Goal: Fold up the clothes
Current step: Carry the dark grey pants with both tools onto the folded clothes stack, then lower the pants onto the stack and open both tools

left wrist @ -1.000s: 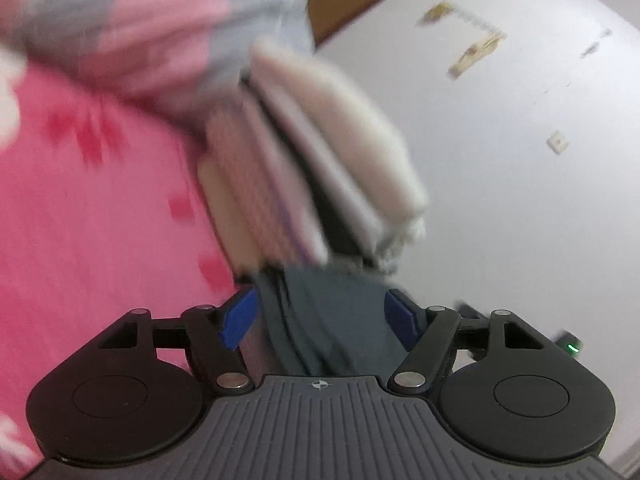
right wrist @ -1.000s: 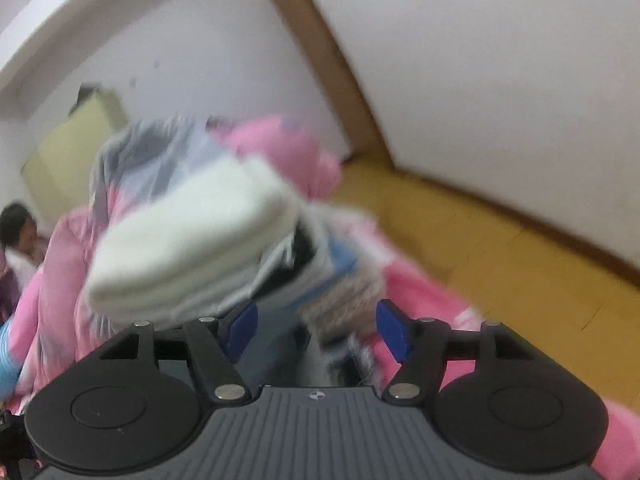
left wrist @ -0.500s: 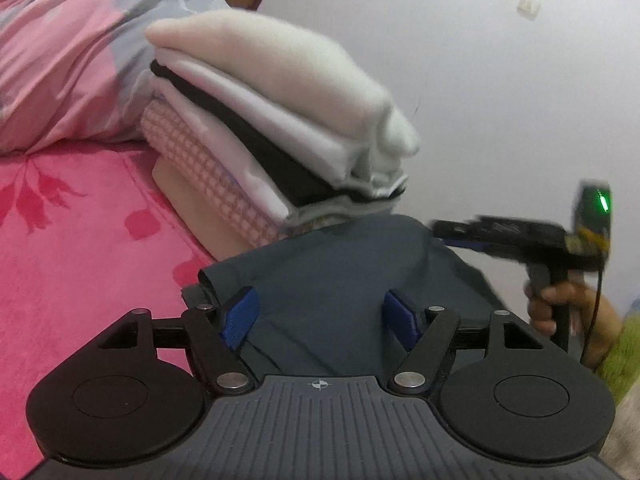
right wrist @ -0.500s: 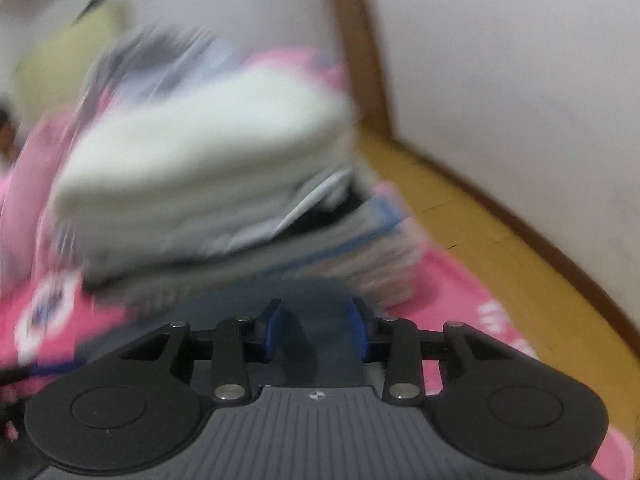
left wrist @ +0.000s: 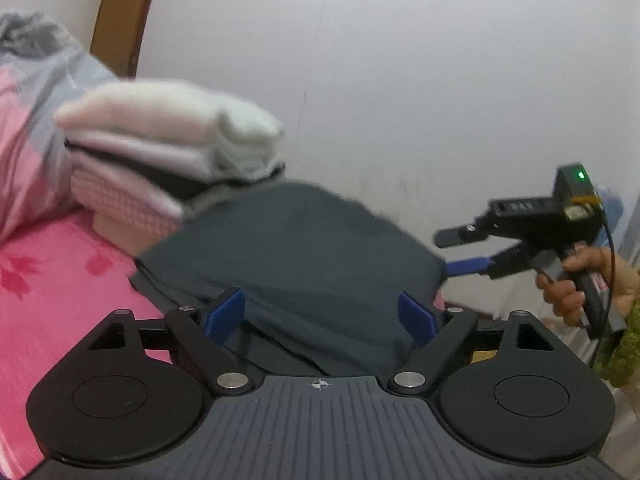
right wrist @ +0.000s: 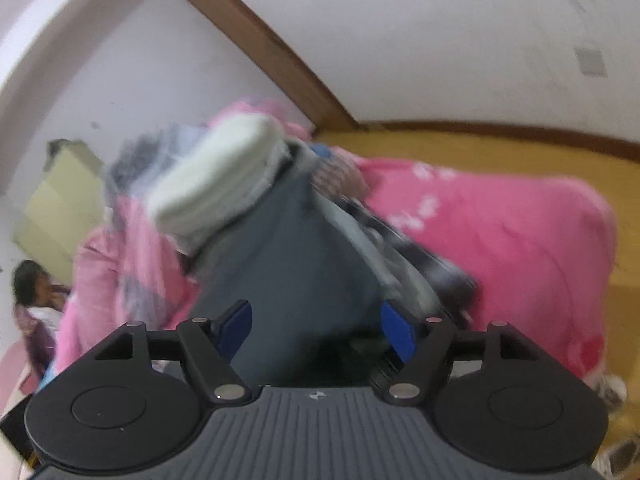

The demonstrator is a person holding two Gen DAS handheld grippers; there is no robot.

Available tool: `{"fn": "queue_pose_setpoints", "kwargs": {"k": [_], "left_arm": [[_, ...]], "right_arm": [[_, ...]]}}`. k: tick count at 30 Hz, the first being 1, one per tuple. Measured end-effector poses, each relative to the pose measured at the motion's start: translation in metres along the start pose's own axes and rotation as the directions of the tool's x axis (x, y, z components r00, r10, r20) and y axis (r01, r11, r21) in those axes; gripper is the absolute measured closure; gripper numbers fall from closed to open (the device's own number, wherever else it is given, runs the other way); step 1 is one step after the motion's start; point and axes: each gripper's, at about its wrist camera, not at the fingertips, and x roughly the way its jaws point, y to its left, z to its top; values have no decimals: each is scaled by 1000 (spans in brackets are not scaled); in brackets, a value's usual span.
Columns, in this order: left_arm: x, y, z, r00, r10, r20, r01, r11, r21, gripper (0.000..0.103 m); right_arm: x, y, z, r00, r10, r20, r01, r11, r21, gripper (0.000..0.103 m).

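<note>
A dark grey folded garment [left wrist: 304, 256] lies on the pink bedcover [left wrist: 60, 280], its far edge tucked against the foot of a stack of folded clothes [left wrist: 168, 156]. That stack has a thick white piece on top, a thin black layer under it, and a pink checked piece at the bottom.

The left gripper [left wrist: 320, 316] sits low over the near edge of the grey garment. Its blue fingers [left wrist: 222, 312] are spread wide, one on each side of the cloth, and they pinch nothing; the fabric simply runs between them.

From the left wrist view the right gripper [left wrist: 468, 252] shows at the right edge of the garment, held in a hand [left wrist: 576, 280] with a green sleeve [left wrist: 624, 344] behind it. A green light glows on top of it. Its fingers stand apart there, the lower blue one reaching toward the cloth's right edge; whether it touches I cannot tell.

The right wrist view is blurred. There the right gripper's blue pads [right wrist: 236, 322] are also wide apart with the grey garment [right wrist: 296, 272] spreading between them, not clamped. Beyond it the white-topped stack [right wrist: 216, 184] leans against a pink and grey quilt [right wrist: 120, 248]. Wooden floor [right wrist: 480, 152] lies past the bed, and a person [right wrist: 32, 292] sits at the far left.
</note>
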Motion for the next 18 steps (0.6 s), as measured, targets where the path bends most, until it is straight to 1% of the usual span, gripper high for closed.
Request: {"fn": "queue_pose_setpoints", "kwargs": {"k": [1, 2, 3, 4, 5, 8, 10, 12, 13, 15, 18], "left_arm": [[5, -1, -1, 1000, 11, -21, -12, 1000, -13, 21], [7, -3, -2, 999, 18, -37, -19, 999, -27, 23], [10, -3, -3, 999, 19, -49, -21, 999, -38, 25], [12, -3, -4, 998, 18, -57, -21, 999, -48, 25], [13, -2, -4, 998, 15, -57, -18, 998, -54, 25], [20, -1, -2, 998, -9, -69, 4, 998, -68, 25], [26, -2, -3, 996, -9, -86, 3, 998, -68, 25], [30, -3, -5, 996, -7, -94, 1, 998, -65, 24], [29, -3, -5, 995, -10, -95, 3, 998, -67, 24], [23, -2, -6, 996, -25, -91, 18, 997, -77, 21], [4, 4, -8, 997, -47, -57, 42, 995, -93, 19]], "right_arm": [[5, -1, -2, 1000, -3, -12, 3, 1000, 2, 35], [10, -2, -4, 1000, -6, -24, 6, 1000, 5, 45], [15, -3, -5, 999, -9, -36, 9, 1000, 7, 75], [15, -2, -4, 1000, 4, -29, -3, 1000, 7, 90], [12, 0, -2, 1000, 20, -18, -20, 1000, 5, 90], [-7, 13, -2, 999, 26, 29, -25, 999, -46, 92], [-12, 16, 2, 999, 21, 41, -18, 998, -63, 92], [-5, 10, 1, 1000, -10, 24, 12, 998, -64, 91], [-1, 6, -1, 1000, -26, 11, 27, 998, -65, 87], [0, 0, -4, 998, -58, 19, 59, 997, -55, 82], [-5, 20, -9, 996, -71, 62, 79, 988, -135, 79]]}}
